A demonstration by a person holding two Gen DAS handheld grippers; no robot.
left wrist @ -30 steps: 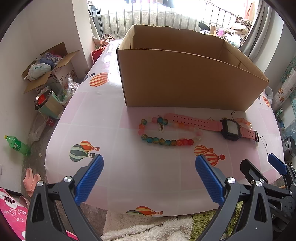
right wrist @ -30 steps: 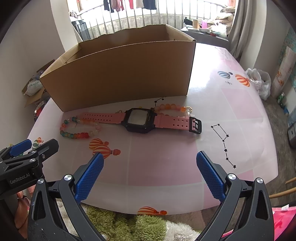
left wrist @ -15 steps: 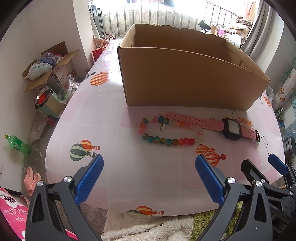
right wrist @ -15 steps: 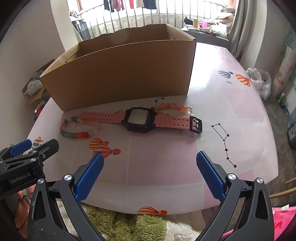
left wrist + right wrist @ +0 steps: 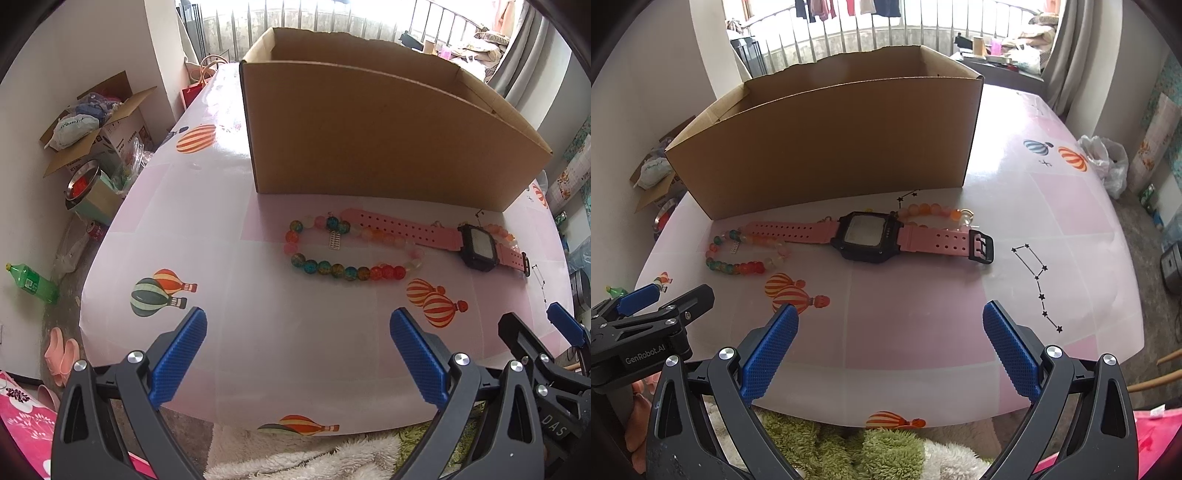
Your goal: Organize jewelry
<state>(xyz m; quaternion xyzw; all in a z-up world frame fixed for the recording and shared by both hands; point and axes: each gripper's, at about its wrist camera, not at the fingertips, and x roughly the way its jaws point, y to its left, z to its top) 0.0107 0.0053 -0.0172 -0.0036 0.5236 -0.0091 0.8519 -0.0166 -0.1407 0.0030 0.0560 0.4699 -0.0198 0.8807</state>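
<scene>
1. Above the near edge of the table [image 5: 229, 369], the left gripper [image 5: 298, 332] hangs with its blue, ribbed fingers [image 5: 181, 354] spread wide and nothing between them; the right gripper [image 5: 891, 330] is spread the same way, also empty, just to its right.
2. Beyond the fingers, a glossy pink-and-white sheet printed with striped hot-air balloons covers the table.
3. Farther in lies the beaded bracelet [image 5: 347, 271], a flattened loop of round, glassy beads in teal, red, orange and clear, its long axis running left to right; a small metal charm [image 5: 334, 242] lies inside the loop.
4. Overlapping the bracelet's far right part is the watch [image 5: 866, 236], laid flat with its strap stretched left to right. The strap is pink, matte and punched with holes; the case is black and squarish, screen up; the black buckle [image 5: 980, 245] points right.
5. Behind the watch's right half, a second bracelet [image 5: 932, 212] of orange and peach beads curves, partly hidden by the strap.
6. At the far side stands an open cardboard box [image 5: 831, 147], plain brown, its long wall parallel to the watch.
</scene>
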